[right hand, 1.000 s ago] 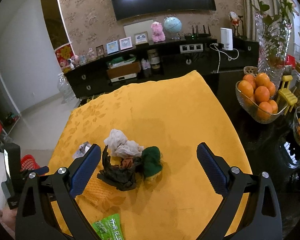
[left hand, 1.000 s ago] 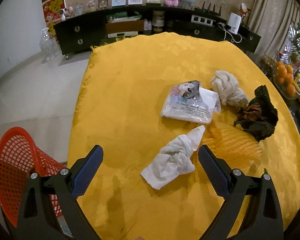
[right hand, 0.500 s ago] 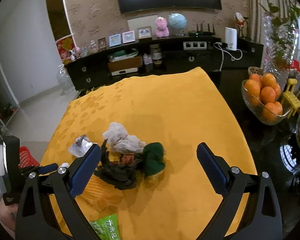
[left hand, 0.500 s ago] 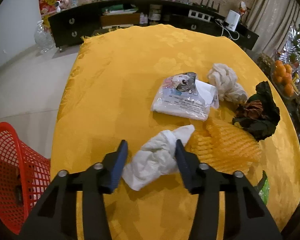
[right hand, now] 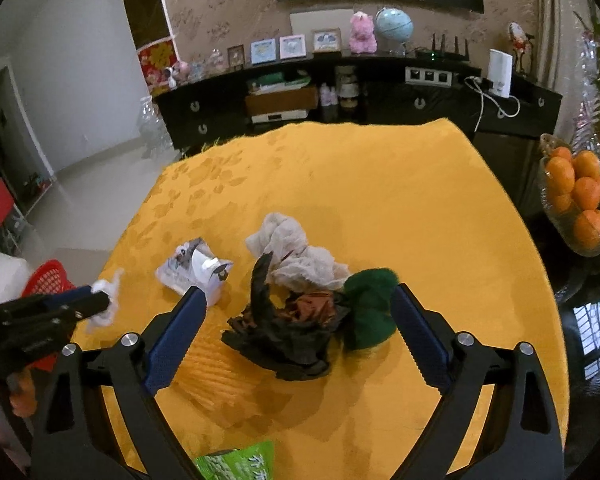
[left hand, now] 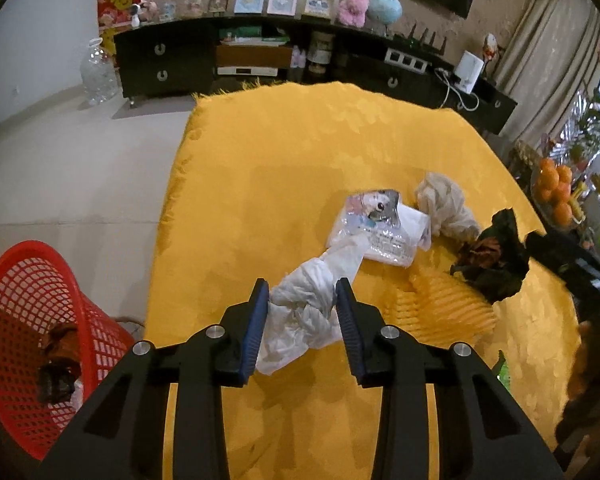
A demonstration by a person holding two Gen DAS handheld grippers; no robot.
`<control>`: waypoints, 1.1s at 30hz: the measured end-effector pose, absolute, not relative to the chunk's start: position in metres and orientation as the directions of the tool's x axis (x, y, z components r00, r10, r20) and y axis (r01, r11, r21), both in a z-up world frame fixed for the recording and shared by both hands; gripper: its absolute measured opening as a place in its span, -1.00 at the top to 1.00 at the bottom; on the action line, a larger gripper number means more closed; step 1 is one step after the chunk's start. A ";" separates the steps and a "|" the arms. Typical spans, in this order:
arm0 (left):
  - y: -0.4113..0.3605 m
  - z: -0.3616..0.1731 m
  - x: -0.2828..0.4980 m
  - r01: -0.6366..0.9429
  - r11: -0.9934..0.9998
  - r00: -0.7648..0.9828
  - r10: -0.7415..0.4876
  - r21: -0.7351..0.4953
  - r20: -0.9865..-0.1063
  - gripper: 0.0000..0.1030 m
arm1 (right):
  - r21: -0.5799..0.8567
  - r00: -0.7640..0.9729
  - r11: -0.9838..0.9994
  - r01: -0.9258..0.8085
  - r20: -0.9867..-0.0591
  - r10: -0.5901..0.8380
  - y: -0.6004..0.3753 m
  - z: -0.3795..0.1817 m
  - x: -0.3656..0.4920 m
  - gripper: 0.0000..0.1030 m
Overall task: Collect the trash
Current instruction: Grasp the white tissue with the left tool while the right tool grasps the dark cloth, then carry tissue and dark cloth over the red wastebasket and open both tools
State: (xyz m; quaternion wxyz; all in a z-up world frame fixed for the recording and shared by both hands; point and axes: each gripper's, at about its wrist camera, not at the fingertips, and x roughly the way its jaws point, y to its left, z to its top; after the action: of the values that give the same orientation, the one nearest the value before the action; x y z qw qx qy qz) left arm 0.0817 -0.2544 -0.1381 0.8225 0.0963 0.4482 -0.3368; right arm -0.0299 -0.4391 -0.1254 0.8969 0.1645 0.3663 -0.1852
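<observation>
Broad yellow tablecloth [left hand: 284,168], woven with a faint leaf pattern, spread ahead of both tools; red mesh basket [left hand: 24,320] low to the left of the left gripper [left hand: 302,312], off the table edge, already holding some dark scraps. Clamped between that gripper's blue pads: a crumpled white tissue [left hand: 312,308], soft and twisted, its tail trailing forward toward a glossy printed plastic packet [left hand: 380,228]. Loosely hanging tail likely to drag or snag the packet on the swing left; thin paper likely to tear or slip from a shallow pinch. Right gripper [right hand: 296,340] spread wide, grasping nothing, straddling a crinkled dark wrapper [right hand: 284,336]; just beyond, a rumpled grey-white cloth wad [right hand: 296,256] and a fuzzy green lump [right hand: 370,308]
</observation>
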 end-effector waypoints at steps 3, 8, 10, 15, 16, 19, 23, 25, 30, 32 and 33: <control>-0.248 -0.133 0.082 0.634 0.759 0.380 -0.473 -0.149 -0.795 0.35 | 0.155 0.644 0.876 0.456 -0.737 -0.205 -0.438 -0.135 -0.023 -0.75; -0.239 -0.129 0.086 0.622 0.767 0.388 -0.475 -0.156 -0.789 0.35 | 0.147 0.603 0.867 0.476 -0.772 -0.200 -0.439 -0.153 -0.014 -0.59; -0.236 -0.128 0.087 0.620 0.769 0.391 -0.477 -0.158 -0.787 0.35 | 0.142 0.587 0.865 0.481 -0.785 -0.197 -0.440 -0.159 -0.011 -0.50; -0.230 -0.125 0.087 0.616 0.772 0.401 -0.478 -0.156 -0.781 0.35 | 0.140 0.576 0.859 0.493 -0.792 -0.201 -0.442 -0.163 -0.010 -0.16; -0.229 -0.125 0.087 0.615 0.773 0.403 -0.477 -0.155 -0.781 0.35 | 0.140 0.575 0.860 0.491 -0.794 -0.199 -0.442 -0.163 -0.009 -0.07; -0.228 -0.123 0.086 0.615 0.773 0.408 -0.478 -0.153 -0.778 0.35 | 0.138 0.572 0.859 0.493 -0.795 -0.201 -0.443 -0.161 -0.010 0.05; -0.227 -0.119 0.085 0.615 0.774 0.416 -0.480 -0.151 -0.772 0.35 | 0.153 0.601 0.855 0.496 -0.771 -0.211 -0.444 -0.146 -0.016 0.08; -0.227 -0.116 0.084 0.615 0.774 0.421 -0.484 -0.151 -0.767 0.35 | 0.142 0.625 0.857 0.495 -0.743 -0.238 -0.443 -0.132 -0.022 0.08; -0.225 -0.105 0.080 0.617 0.774 0.446 -0.492 -0.141 -0.747 0.35 | 0.124 0.661 0.858 0.498 -0.694 -0.284 -0.441 -0.107 -0.032 0.08; -0.224 -0.101 0.079 0.615 0.776 0.456 -0.492 -0.137 -0.742 0.35 | 0.124 0.665 0.857 0.499 -0.689 -0.288 -0.441 -0.104 -0.035 0.08; -0.223 -0.099 0.078 0.614 0.778 0.463 -0.489 -0.131 -0.739 0.35 | 0.126 0.667 0.856 0.501 -0.686 -0.289 -0.441 -0.101 -0.036 0.08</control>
State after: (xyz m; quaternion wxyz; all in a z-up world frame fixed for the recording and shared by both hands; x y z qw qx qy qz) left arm 0.0778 -0.2231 -0.0994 0.8517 0.0768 0.4047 -0.3238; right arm -0.0362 -0.4411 -0.1015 0.9000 0.1538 0.3438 -0.2194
